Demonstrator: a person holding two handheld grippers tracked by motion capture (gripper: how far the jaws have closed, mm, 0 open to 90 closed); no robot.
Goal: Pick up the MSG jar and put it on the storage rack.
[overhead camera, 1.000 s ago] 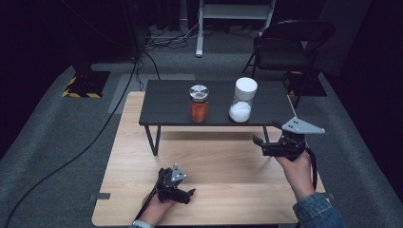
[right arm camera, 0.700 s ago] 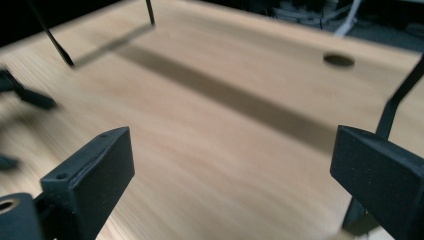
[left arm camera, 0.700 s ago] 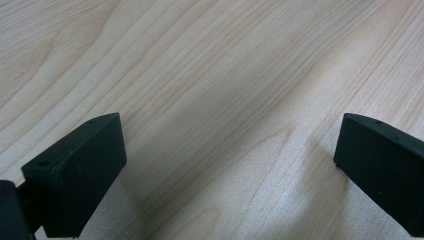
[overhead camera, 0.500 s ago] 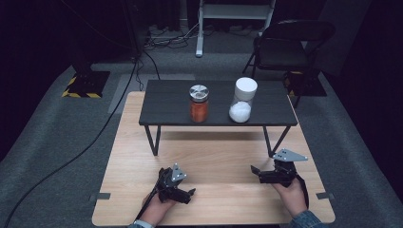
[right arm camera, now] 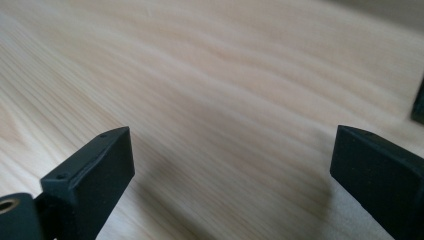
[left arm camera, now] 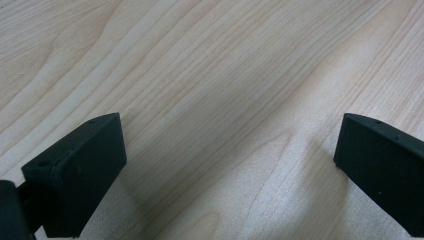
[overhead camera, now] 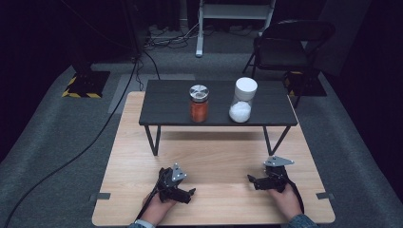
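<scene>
Low in the high view, the left gripper (overhead camera: 186, 194) lies on the pale wooden tabletop (overhead camera: 218, 161) at lower left of centre, held by a hand (overhead camera: 157, 211) that enters from the bottom edge. Its own view shows its two black jaws spread wide over bare wood grain with nothing between them. The right gripper (overhead camera: 253, 181) sits at lower right of centre, a grey three-cornered plate on top, gripped by the other hand (overhead camera: 286, 202). Its jaws have just been opening and stand wide apart in the right gripper view, again with only wood between them; that picture is somewhat blurred, so whether the jaws touch the board is hard to say.

Well apart from both grippers, in the upper middle of the frame, a low black rectangular shelf on thin metal legs (overhead camera: 166, 102) stands on the tabletop. On it are a glass jar of orange-red powder with a silver metal lid (overhead camera: 199, 103) and, to its right, a clear jar of white powder with a white lid (overhead camera: 242, 99), near each other but not touching.

A dark folding chair (overhead camera: 290, 45) stands on the grey carpet at upper right.
</scene>
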